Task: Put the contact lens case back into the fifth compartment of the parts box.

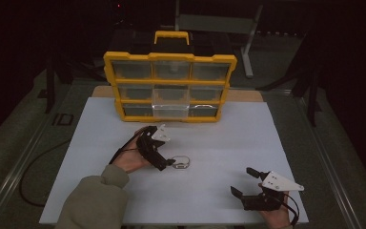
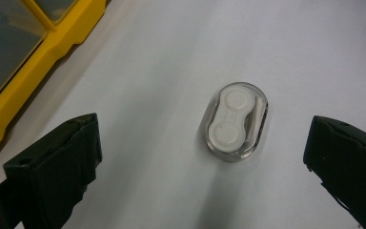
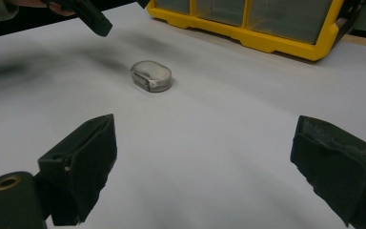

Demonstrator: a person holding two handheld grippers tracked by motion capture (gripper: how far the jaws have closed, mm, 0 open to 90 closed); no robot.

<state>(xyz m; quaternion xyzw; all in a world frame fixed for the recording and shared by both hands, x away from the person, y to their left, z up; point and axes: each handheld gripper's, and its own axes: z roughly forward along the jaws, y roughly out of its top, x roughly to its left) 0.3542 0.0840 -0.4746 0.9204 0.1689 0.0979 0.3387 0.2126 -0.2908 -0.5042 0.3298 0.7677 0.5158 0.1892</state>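
White table [image 1: 100, 157], clear case [image 2: 235, 121] mid-sheet, left gripper [image 2: 202, 152] jaws wide around it

We see bare bench [image 1: 209, 191] all round the clear case [image 2: 234, 121], only the yellow organizer [image 1: 169, 86] blocking the far side.

Dim workshop: yellow parts organizer [image 1: 169, 86], white-topped bench [image 1: 228, 143]

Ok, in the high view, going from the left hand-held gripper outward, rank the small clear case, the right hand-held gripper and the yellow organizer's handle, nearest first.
From the left hand-held gripper:
1. Small clear case, on the white sheet just off its tips, towards the right.
2. Right hand-held gripper, near the table's front right edge.
3. Yellow organizer's handle, on top of the organizer at the table's back.
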